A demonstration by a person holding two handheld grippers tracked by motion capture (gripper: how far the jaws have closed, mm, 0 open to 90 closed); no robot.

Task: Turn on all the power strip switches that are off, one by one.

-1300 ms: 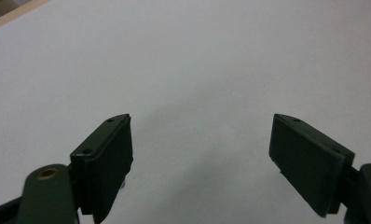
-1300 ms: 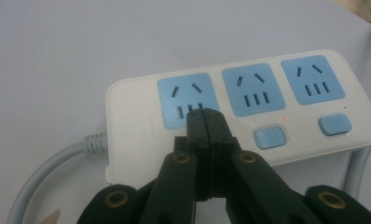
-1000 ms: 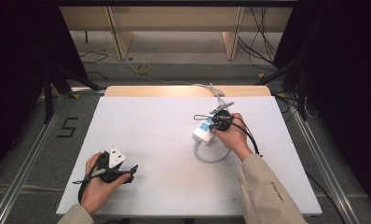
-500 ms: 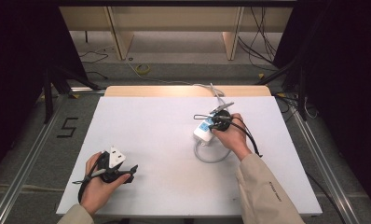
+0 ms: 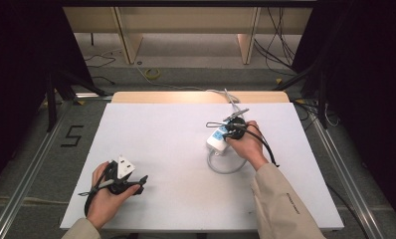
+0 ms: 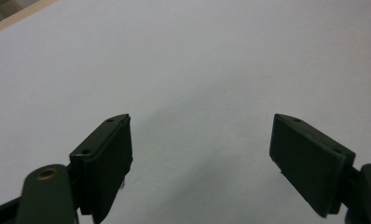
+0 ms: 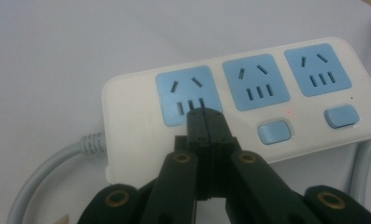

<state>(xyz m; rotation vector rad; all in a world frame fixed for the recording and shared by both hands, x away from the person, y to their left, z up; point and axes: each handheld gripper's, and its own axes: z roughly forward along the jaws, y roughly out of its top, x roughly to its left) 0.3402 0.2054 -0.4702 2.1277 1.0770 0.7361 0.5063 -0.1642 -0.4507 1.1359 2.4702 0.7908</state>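
My right gripper [image 7: 206, 114] has its jaws pressed flat together, with nothing between them, their tips over the lower edge of the first blue socket on the white power strip [image 7: 239, 105], which lies right of centre on the white table [image 5: 166, 134] with its grey cable [image 5: 221, 167] looping toward me. I cannot tell whether the tips touch the strip. My left gripper [image 6: 200, 154] sits near the table's front left, jaws spread wide over bare tabletop.
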